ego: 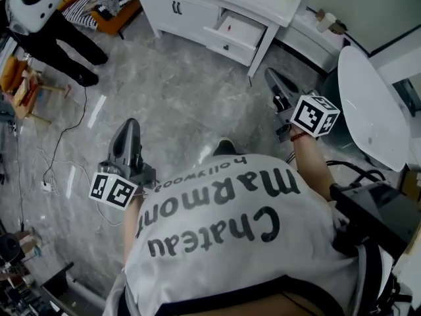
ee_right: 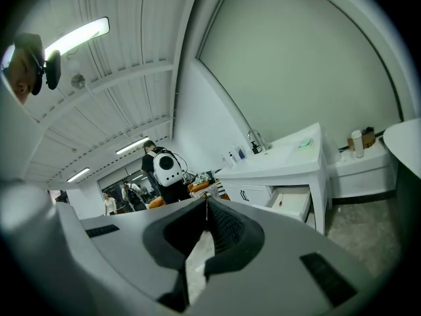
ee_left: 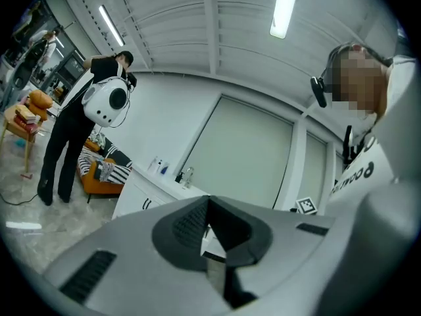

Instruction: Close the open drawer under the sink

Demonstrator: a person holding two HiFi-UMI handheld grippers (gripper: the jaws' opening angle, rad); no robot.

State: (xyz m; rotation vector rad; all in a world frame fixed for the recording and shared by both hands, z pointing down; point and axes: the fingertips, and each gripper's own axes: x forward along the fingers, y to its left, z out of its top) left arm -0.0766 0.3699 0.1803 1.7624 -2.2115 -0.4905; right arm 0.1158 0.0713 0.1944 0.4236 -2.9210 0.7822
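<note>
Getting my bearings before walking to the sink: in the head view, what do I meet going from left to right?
Person with white backpack → left gripper → open drawer → right gripper → round white table.

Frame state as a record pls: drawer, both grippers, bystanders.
drawer: open drawer, pulled out of white vanity
contents: small red item, unidentifiable
left hand-held gripper: shut, empty, away from vanity
right hand-held gripper: shut, empty, nearer drawer, not touching
bystander: person with white backpack, far left
</note>
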